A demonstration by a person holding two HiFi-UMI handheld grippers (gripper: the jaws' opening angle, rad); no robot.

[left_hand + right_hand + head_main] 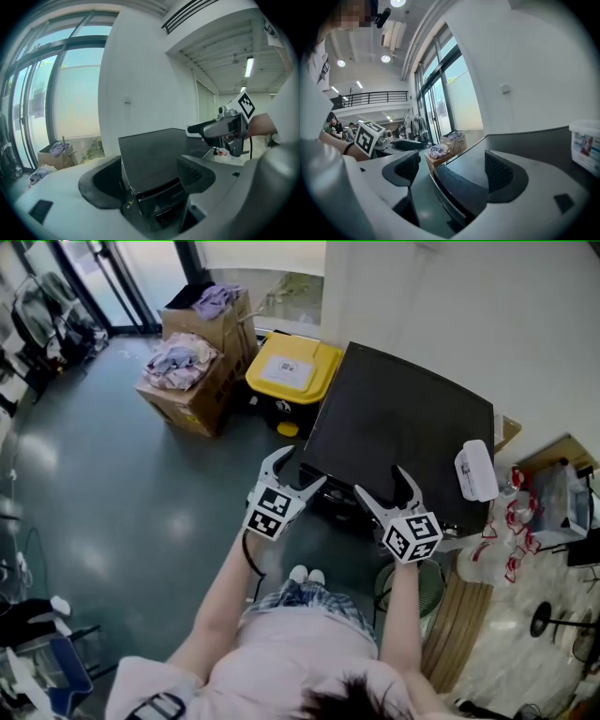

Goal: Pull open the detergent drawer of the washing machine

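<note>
One washing machine [403, 427] | black, flat-topped | white tub [475, 470] on top

Washing machine [403, 427] — dark, flat-topped, against the white wall [469, 315]; its detergent drawer [159, 195] — upper front — sits flush, shut.

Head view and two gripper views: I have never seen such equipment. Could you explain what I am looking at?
A person holds two hand tools, the left gripper and right gripper, each carrying its own camera. The head view looks down from the person's head; the other two look along each tool's jaws. Both pairs of jaws stand apart and hold nothing. Before them is a black washing machine with a white tub on top.
</note>
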